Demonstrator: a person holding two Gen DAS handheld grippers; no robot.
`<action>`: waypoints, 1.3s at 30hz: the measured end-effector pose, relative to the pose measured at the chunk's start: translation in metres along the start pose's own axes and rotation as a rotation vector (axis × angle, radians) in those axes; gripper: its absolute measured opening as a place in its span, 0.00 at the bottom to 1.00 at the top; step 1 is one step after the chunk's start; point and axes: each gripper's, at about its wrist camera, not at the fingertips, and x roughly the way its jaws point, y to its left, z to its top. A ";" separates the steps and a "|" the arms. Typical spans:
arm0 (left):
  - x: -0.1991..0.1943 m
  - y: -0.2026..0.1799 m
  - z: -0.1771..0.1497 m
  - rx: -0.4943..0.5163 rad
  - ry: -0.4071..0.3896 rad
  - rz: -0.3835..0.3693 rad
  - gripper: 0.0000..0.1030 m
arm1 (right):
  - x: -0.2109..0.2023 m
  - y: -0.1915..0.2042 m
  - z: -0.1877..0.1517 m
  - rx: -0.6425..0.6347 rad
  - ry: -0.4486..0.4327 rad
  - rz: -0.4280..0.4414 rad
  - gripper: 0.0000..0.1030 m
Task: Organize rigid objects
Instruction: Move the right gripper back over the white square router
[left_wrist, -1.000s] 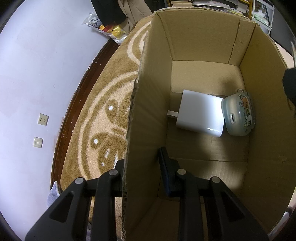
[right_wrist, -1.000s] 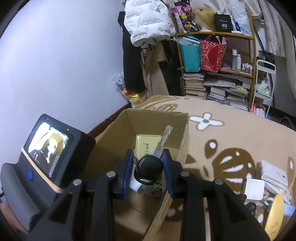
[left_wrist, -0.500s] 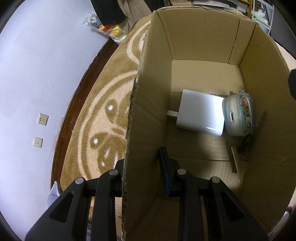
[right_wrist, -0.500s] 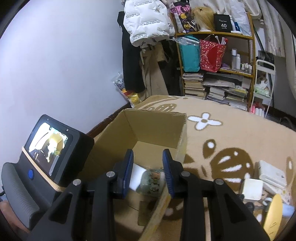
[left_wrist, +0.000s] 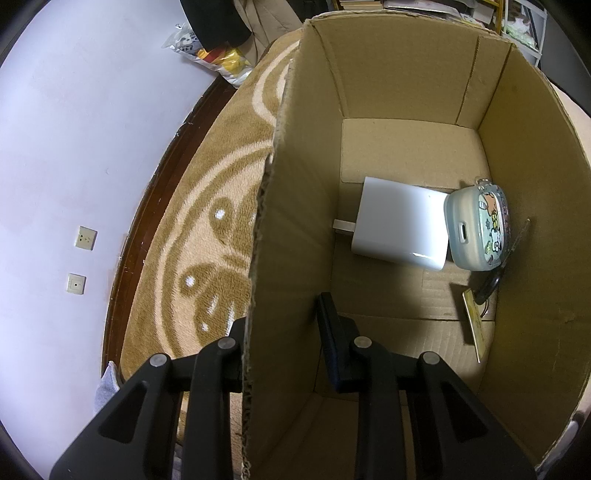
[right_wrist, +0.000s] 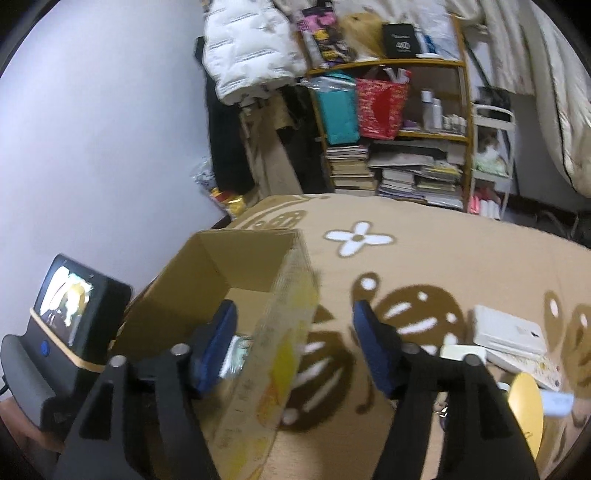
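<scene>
two grippers are in play, and the risks differ for each. your left gripper (left_wrist: 280, 336) is clenched on the near wall of the cardboard box (left_wrist: 413, 155), one finger outside and one inside, so it is what steadies the box on the rug (left_wrist: 207, 236); ease that pinch too soon and the light box could slide or tip. your right gripper (right_wrist: 291, 347) has just been opening and holds nothing, but its fingers straddle the box's right wall with no pad pressing on it, so pulling away sideways could catch the rim and drag the box against your left grip. inside, the white charger (left_wrist: 400, 229) lies flat on the floor of the box with the patterned earbud case (left_wrist: 478, 229) touching its right edge, and the key with its card tag (left_wrist: 487, 291) leans in the right corner against the wall. a jolt could knock the key flat or under the case. outside, the white boxes (right_wrist: 509, 332) and the yellow disc (right_wrist: 524, 406) sit bunched on the rug to the right, so a hasty reach there could scatter them.
</scene>
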 end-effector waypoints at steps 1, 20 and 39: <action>0.000 0.000 0.000 0.000 0.000 0.000 0.25 | 0.000 -0.006 0.001 0.013 0.001 -0.013 0.76; 0.000 -0.001 -0.001 0.006 0.000 0.004 0.26 | 0.015 -0.095 -0.008 0.219 0.112 -0.180 0.94; 0.002 -0.002 -0.001 0.009 0.006 0.003 0.26 | 0.042 -0.134 -0.027 0.343 0.253 -0.215 0.74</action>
